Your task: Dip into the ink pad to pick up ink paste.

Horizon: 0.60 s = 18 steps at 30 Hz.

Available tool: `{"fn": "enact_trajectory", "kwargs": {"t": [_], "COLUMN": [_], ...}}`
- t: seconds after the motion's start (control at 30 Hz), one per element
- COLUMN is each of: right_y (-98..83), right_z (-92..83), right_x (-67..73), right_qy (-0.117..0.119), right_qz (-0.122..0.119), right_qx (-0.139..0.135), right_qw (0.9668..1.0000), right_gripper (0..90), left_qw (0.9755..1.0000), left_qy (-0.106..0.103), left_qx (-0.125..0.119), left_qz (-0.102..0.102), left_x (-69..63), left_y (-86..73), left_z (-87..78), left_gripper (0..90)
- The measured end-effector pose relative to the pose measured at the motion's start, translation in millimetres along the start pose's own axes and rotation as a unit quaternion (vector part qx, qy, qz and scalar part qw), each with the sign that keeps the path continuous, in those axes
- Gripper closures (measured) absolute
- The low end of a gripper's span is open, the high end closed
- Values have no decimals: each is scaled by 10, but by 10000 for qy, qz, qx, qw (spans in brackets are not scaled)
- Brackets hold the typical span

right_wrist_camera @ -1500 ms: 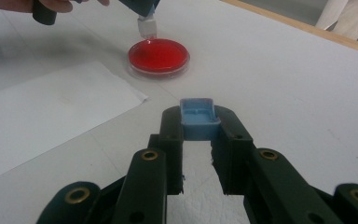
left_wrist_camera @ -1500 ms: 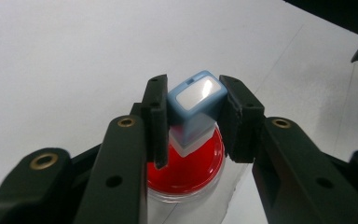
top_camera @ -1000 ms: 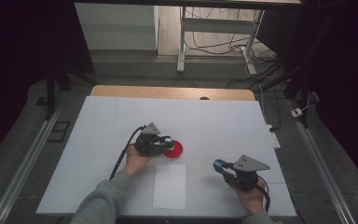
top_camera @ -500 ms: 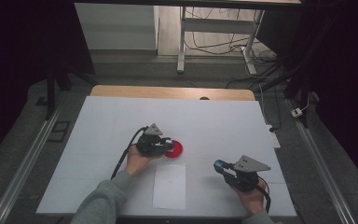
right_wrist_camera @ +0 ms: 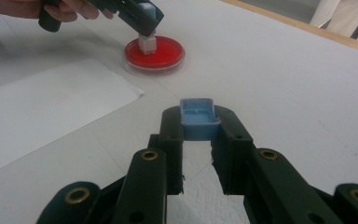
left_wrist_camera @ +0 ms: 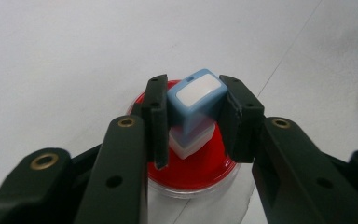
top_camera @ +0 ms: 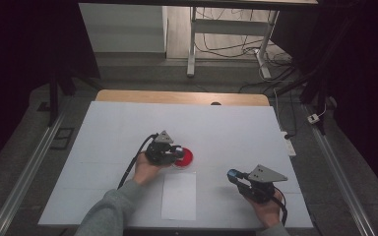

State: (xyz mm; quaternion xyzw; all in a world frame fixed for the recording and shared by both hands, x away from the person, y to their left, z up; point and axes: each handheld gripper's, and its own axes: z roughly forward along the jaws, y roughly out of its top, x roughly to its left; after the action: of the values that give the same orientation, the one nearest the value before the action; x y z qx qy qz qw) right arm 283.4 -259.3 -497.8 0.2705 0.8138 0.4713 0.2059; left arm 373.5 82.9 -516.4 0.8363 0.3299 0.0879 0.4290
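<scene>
Two grippers: both are clamping blue plastic parts, each one in a hand above the white table.
Left gripper (left_wrist_camera: 191, 122): its black jaws are pinching the blue-and-white rectangular plastic stamp (left_wrist_camera: 193, 107) by its two sides, pads pressing on the blue body.
Stamp position: it is tilting slightly, its white lower block is resting on the round red ink pad in a clear plastic dish (left_wrist_camera: 200, 163), roughly at the pad's middle.
Left gripper from above: in the high view the left gripper (top_camera: 177, 153) is lying near the table's middle, the ink pad (top_camera: 186, 157) is sitting just at its tip, and the left hand (top_camera: 146, 169) is gripping the handle.
Right gripper (right_wrist_camera: 196, 135): its jaws are squeezing a small blue rectangular plastic cap (right_wrist_camera: 197, 117) at the tips, hollow side facing up.
Right gripper from above: the right gripper (top_camera: 234, 175) is hovering near the front right of the table, with the right hand (top_camera: 266, 206) behind it, well apart from the ink pad.
Paper: a white rectangular sheet of paper (top_camera: 179, 194) is lying flat between the two hands, its far edge just beside the ink pad.
Table: the white tabletop (top_camera: 236, 128) is bearing the pad and paper, with a bare wooden strip (top_camera: 177, 97) running along its far edge.
</scene>
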Motion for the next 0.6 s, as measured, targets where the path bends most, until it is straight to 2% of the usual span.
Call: {"fn": "enact_trajectory", "kwargs": {"t": [0.6], "right_y": [2], "right_z": [-5], "right_x": [1], "right_qy": [-11], "right_qz": [9], "right_qx": [-13], "right_qw": [10000], "right_gripper": [738], "left_qw": [9999], "left_qy": [69], "left_qx": [43], "left_qz": [108], "left_x": [-29], "left_y": [-23], "left_z": [6], "left_gripper": [656]}}
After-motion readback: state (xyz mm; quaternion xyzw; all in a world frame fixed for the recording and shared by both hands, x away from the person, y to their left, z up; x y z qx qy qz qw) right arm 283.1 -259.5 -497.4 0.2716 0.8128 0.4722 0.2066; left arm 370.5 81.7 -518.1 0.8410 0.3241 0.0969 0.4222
